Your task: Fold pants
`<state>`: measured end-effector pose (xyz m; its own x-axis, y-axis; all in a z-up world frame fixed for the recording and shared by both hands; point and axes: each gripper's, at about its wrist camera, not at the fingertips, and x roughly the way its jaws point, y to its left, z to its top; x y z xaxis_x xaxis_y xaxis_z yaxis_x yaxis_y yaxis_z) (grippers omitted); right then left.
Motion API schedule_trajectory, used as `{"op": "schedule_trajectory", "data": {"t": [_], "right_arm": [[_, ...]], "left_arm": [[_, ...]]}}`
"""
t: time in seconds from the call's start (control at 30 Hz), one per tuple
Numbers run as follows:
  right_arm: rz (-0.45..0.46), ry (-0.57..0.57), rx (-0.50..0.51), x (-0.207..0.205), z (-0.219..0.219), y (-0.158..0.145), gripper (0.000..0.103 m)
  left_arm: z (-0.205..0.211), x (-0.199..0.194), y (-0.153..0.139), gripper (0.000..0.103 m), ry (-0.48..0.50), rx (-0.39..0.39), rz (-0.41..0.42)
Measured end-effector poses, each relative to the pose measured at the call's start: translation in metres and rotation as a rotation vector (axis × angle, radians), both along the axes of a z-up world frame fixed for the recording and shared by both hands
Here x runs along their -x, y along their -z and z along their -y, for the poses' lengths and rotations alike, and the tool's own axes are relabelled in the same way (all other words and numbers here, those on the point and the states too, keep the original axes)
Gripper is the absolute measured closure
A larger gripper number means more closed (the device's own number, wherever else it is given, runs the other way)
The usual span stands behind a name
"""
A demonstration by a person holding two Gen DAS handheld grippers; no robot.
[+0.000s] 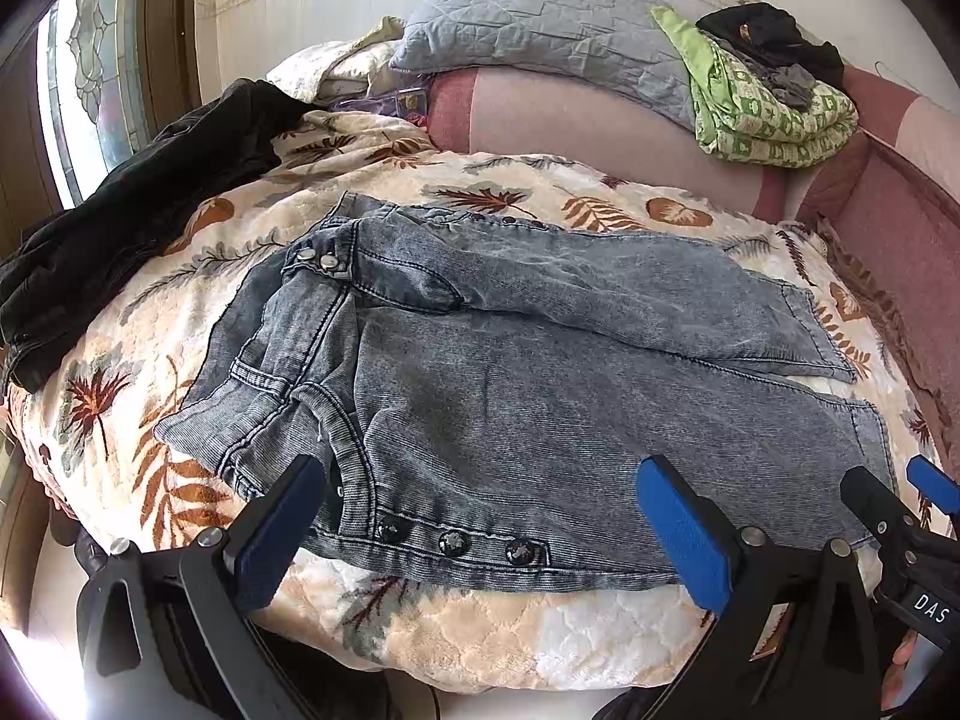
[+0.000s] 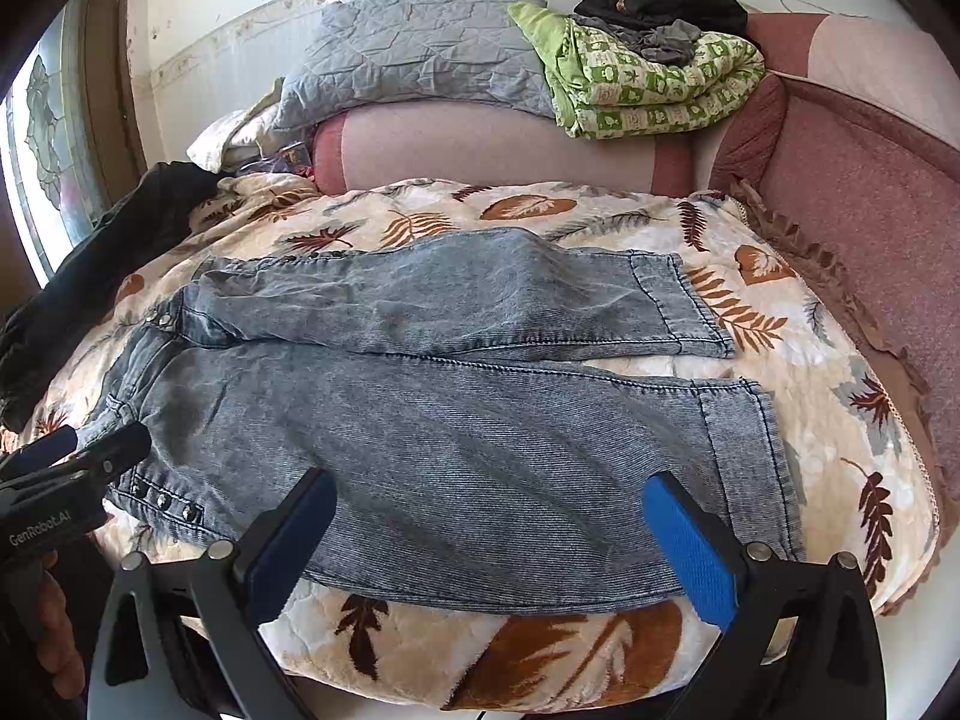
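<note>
Opening step: jeans (image 2: 456, 420) lie flat across frame centre on the blanket (image 2: 540, 648), 2 legs apart. Left gripper (image 1: 480, 534) and right gripper (image 2: 489, 540), fingers spread, hover at the near edge. Next, probably: pinch it, fold leg over leg.

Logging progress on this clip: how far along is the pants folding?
Done: the jeans are spread flat on the leaf-print blanket, legs side by side, waistband to the left. In hand: nothing; the left gripper and right gripper are both open at the near edge of the near leg, holding no cloth. Left: every fold, likely starting with one leg onto the other.
</note>
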<state>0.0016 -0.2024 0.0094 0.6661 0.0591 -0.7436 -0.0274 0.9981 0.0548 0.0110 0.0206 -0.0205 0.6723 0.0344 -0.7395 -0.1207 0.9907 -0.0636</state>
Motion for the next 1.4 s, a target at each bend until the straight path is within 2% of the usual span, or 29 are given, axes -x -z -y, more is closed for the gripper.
{"op": "schedule_trajectory", "data": {"t": [0.13, 0.2, 0.4, 0.5, 0.63, 0.73, 0.8, 0.93, 1.0, 1.03, 1.07, 1.23, 1.33, 1.4], "right_arm": [[-0.004, -0.002, -0.002, -0.002, 0.001, 0.002, 0.000], [-0.017, -0.010, -0.015, -0.006, 0.003, 0.002, 0.000], [-0.081, -0.019, -0.186, -0.041, 0.048, -0.002, 0.000], [-0.103, 0.013, -0.254, -0.076, 0.087, -0.008, 0.000], [-0.164, 0.095, -0.303, -0.141, 0.143, -0.005, 0.000], [-0.254, 0.138, -0.420, -0.199, 0.185, 0.015, 0.000], [-0.302, 0.187, -0.415, -0.235, 0.203, 0.028, 0.003], [-0.370, 0.212, -0.383, -0.290, 0.220, 0.051, 0.009], [-0.399, 0.216, -0.350, -0.311, 0.221, 0.062, 0.022], [-0.407, 0.215, -0.331, -0.319, 0.221, 0.067, 0.026], [-0.414, 0.216, -0.312, -0.327, 0.221, 0.070, 0.028], [-0.436, 0.206, -0.274, -0.347, 0.215, 0.090, 0.028], [-0.451, 0.201, -0.280, -0.349, 0.213, 0.101, 0.028], [-0.452, 0.203, -0.287, -0.349, 0.213, 0.104, 0.028]], "left_arm": [[-0.004, -0.003, 0.001, 0.000, 0.004, 0.012, -0.009], [-0.008, -0.006, 0.001, 0.000, 0.018, 0.044, -0.014], [-0.042, -0.036, -0.008, 0.000, 0.082, 0.196, -0.036], [-0.070, -0.068, -0.015, 0.000, 0.083, 0.240, -0.039], [-0.115, -0.121, -0.026, 0.000, 0.000, 0.188, -0.018], [-0.147, -0.168, -0.020, 0.000, -0.045, 0.184, -0.059], [-0.163, -0.198, -0.011, 0.000, -0.058, 0.209, -0.090], [-0.183, -0.245, 0.010, 0.002, -0.091, 0.242, -0.152], [-0.186, -0.264, 0.019, 0.010, -0.077, 0.249, -0.174], [-0.187, -0.272, 0.022, 0.023, -0.071, 0.256, -0.188], [-0.190, -0.280, 0.025, 0.030, -0.069, 0.268, -0.201], [-0.201, -0.304, 0.035, 0.031, -0.101, 0.322, -0.214], [-0.202, -0.315, 0.037, 0.031, -0.129, 0.266, -0.221], [-0.211, -0.319, 0.041, 0.031, -0.165, 0.291, -0.212]]}}
